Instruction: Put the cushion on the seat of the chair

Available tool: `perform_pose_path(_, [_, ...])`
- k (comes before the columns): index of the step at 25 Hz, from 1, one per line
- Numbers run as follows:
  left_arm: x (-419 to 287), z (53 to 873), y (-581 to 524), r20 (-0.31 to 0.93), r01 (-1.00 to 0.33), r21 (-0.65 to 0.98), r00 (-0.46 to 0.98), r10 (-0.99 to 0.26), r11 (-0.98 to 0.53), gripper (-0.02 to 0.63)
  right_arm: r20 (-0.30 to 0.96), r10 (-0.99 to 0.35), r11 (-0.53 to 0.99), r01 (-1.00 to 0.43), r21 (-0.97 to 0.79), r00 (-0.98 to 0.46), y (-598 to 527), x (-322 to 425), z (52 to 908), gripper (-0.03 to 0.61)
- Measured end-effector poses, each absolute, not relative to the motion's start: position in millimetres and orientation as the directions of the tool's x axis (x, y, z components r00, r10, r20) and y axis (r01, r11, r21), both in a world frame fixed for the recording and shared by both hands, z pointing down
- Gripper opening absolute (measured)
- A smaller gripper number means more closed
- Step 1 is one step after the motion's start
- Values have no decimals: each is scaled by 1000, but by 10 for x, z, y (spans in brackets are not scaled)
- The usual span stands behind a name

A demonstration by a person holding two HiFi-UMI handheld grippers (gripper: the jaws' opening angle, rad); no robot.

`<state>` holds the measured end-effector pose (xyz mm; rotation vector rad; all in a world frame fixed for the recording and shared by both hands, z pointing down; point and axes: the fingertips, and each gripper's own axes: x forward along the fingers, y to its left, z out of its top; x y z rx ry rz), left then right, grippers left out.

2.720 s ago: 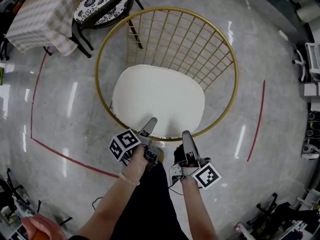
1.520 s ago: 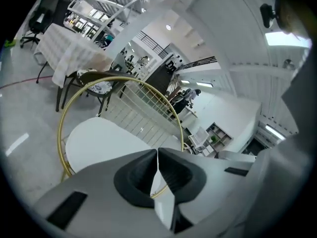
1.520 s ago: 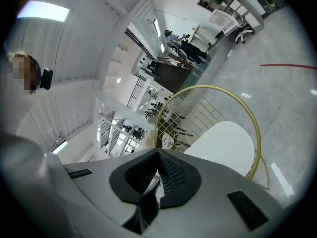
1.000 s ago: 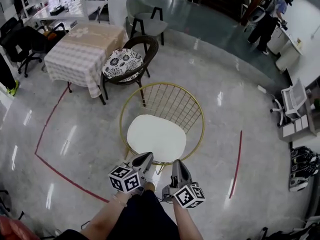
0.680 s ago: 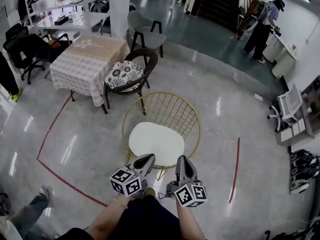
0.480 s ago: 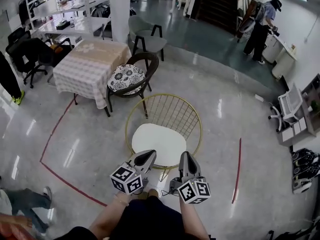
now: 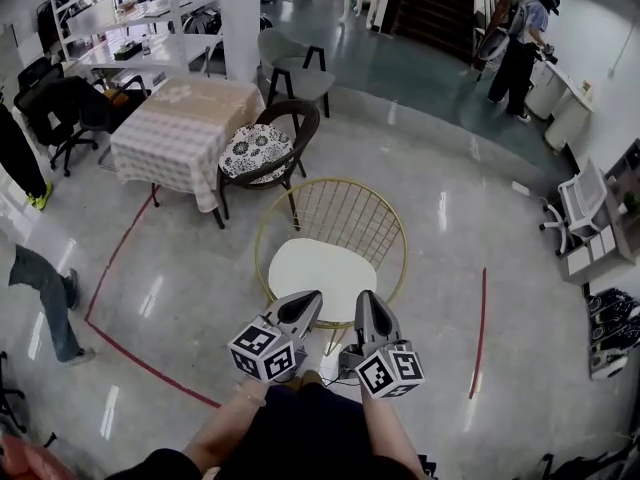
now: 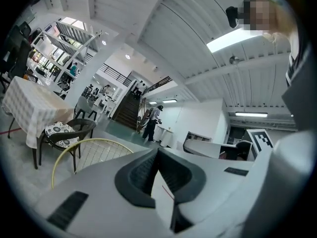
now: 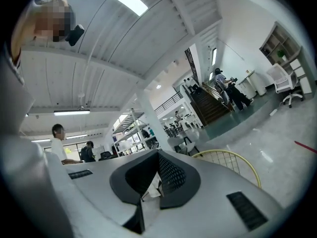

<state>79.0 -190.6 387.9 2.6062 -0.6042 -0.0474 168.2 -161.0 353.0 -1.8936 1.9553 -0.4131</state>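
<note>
The white cushion [image 7: 322, 276] lies flat on the seat of the gold wire chair [image 7: 333, 211] in the head view. My left gripper [image 7: 306, 301] and right gripper [image 7: 365, 302] are held side by side in front of the chair's near rim, pointing level over it and apart from the cushion. Both are shut with nothing between the jaws. In the left gripper view, the left gripper [image 8: 157, 155] shows closed pads, with the chair's gold rim [image 8: 84, 144] beyond. The right gripper [image 9: 158, 158] likewise shows closed pads in its own view, with the gold rim [image 9: 233, 157] to their right.
A table with a checked cloth [image 7: 175, 128] and a dark chair with a patterned pad [image 7: 256, 150] stand behind the gold chair, a grey chair [image 7: 291, 58] further back. Red tape lines [image 7: 136, 356] mark the floor. A person's legs [image 7: 45, 290] are at the left; another person [image 7: 522, 40] stands far right.
Both grippers have drawn back from the cushion's front edge and risen. The cushion stays on the seat. A person has walked into view at the left.
</note>
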Motion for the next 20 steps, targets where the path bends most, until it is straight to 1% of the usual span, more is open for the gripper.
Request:
perform_pose_path(6, [842, 3888, -1925, 78, -408, 454, 904, -421, -792, 6, -66, -998, 53, -888, -456, -26, -1633, 1674, 3523, -14])
perform_pose_path(10, [820, 3943, -1927, 95, -422, 468, 897, -431, -776, 6, -51, -998, 47, -879, -475, -26, -1643, 1696, 3581, -14])
perform_pose_path(20, [703, 4055, -2017, 128, -456, 492, 880, -457, -742, 6, -58, -996, 91, -850, -519, -71, -1767, 1531, 3608, -14])
